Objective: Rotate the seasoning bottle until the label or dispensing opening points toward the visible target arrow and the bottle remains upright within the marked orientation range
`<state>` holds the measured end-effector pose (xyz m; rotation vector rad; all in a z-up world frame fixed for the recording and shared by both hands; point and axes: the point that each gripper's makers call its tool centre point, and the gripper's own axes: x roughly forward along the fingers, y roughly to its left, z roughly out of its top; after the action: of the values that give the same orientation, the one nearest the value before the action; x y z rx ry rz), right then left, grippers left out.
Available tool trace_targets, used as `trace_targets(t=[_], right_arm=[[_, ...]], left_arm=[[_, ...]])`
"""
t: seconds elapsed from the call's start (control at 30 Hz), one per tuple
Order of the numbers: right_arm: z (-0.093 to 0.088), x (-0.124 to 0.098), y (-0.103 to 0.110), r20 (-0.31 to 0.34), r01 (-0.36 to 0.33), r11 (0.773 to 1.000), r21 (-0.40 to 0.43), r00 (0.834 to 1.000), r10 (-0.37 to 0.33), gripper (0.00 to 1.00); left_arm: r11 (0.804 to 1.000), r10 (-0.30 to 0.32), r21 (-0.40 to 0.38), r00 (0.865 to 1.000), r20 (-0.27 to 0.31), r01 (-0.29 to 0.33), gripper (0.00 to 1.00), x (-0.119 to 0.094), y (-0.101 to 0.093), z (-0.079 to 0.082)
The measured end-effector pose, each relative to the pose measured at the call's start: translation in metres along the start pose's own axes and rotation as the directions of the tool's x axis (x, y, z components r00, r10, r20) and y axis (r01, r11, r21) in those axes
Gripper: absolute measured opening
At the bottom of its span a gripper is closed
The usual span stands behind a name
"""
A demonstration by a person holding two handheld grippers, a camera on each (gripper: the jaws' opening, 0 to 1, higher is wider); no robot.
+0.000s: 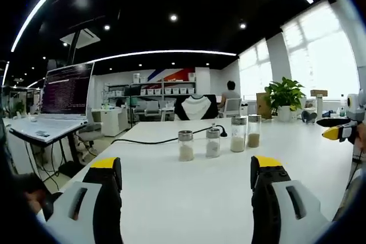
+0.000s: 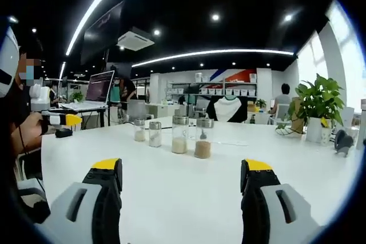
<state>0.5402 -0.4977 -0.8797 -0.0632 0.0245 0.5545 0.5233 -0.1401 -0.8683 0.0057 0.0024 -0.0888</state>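
4 bottles [image 1: 213,143] upright on white table [image 1: 171,198].
Left gripper [image 1: 186,178] and right gripper [image 2: 180,178] spread wide, holding nothing; labels perhaps unreadable.

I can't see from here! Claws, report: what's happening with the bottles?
Left claw open, empty, right claw the same. Four seasoning bottles upright in a row on the white table, untouched. Black cable behind them, nothing between claws and bottles.
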Motion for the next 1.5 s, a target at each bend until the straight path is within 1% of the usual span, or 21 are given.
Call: trace_targets(t=[0.07,0.1,0.23,0.4,0.43,0.5,0.57,0.67,0.77,0.87,0.93,1.07,1.2,1.5], right_arm=[[0.006,0.0,-0.003,0.03,0.009,1.0,0.014,1.0,-0.009,0.92],[0.006,0.0,-0.003,0.029,0.006,1.0,0.013,1.0,-0.006,0.94],[0.005,0.002,0.0,0.014,-0.007,1.0,0.009,1.0,0.007,0.99],[0.0,0.004,0.007,-0.019,-0.034,0.999,-0.009,0.999,0.034,0.99],[0.0,0.004,0.008,-0.021,-0.039,0.999,-0.02,0.999,0.038,0.99],[0.004,0.004,0.007,0.007,-0.028,0.998,-0.058,1.0,0.029,0.98],[0.004,0.004,0.007,0.004,-0.025,0.998,-0.064,1.0,0.025,0.96],[0.005,0.004,0.008,0.007,-0.028,0.998,-0.052,1.0,0.029,0.97],[0.0,0.006,0.009,-0.013,-0.036,0.999,-0.038,0.999,0.036,0.97],[-0.006,0.006,0.01,-0.028,-0.045,0.999,-0.029,0.999,0.044,0.96],[-0.007,0.006,0.012,-0.03,-0.047,0.999,-0.024,0.998,0.047,0.96],[-0.007,0.005,0.011,-0.028,-0.046,0.999,-0.018,0.999,0.045,0.95],[-0.006,0.005,0.011,-0.019,-0.047,0.998,-0.034,0.999,0.047,0.9],[-0.009,0.006,0.013,-0.023,-0.062,0.998,-0.027,0.998,0.061,0.86]], left_arm=[[1.0,-0.001,-0.014,1.0,0.002,0.001,0.99,0.0,0.001,0.0],[1.0,0.001,-0.015,1.0,0.002,-0.001,1.0,0.001,0.001,0.0],[1.0,0.011,-0.014,1.0,-0.007,-0.011,1.0,0.0,0.006,-0.001],[1.0,0.022,0.007,1.0,0.008,-0.022,1.0,-0.004,0.01,0.007],[1.0,0.023,0.012,1.0,0.006,-0.024,1.0,-0.004,0.011,0.007],[0.999,0.026,0.021,1.0,0.003,-0.026,1.0,-0.004,0.012,0.007],[0.999,0.027,0.026,1.0,-0.003,-0.027,1.0,-0.004,0.013,0.006],[0.999,0.028,0.024,1.0,0.003,-0.028,1.0,-0.005,0.015,0.008],[0.999,0.025,0.031,1.0,0.005,-0.025,1.0,-0.005,0.014,0.009],[0.999,0.023,0.034,1.0,-0.003,-0.023,1.0,-0.005,0.014,0.007],[0.999,0.012,0.037,1.0,-0.016,-0.011,1.0,-0.004,0.011,0.004],[1.0,0.005,0.029,1.0,-0.022,-0.004,1.0,-0.003,0.008,0.001],[0.999,0.002,0.033,1.0,-0.029,-0.001,0.99,-0.001,0.008,0.0],[0.999,-0.012,0.033,0.999,-0.031,0.013,0.99,0.001,0.003,0.0]])
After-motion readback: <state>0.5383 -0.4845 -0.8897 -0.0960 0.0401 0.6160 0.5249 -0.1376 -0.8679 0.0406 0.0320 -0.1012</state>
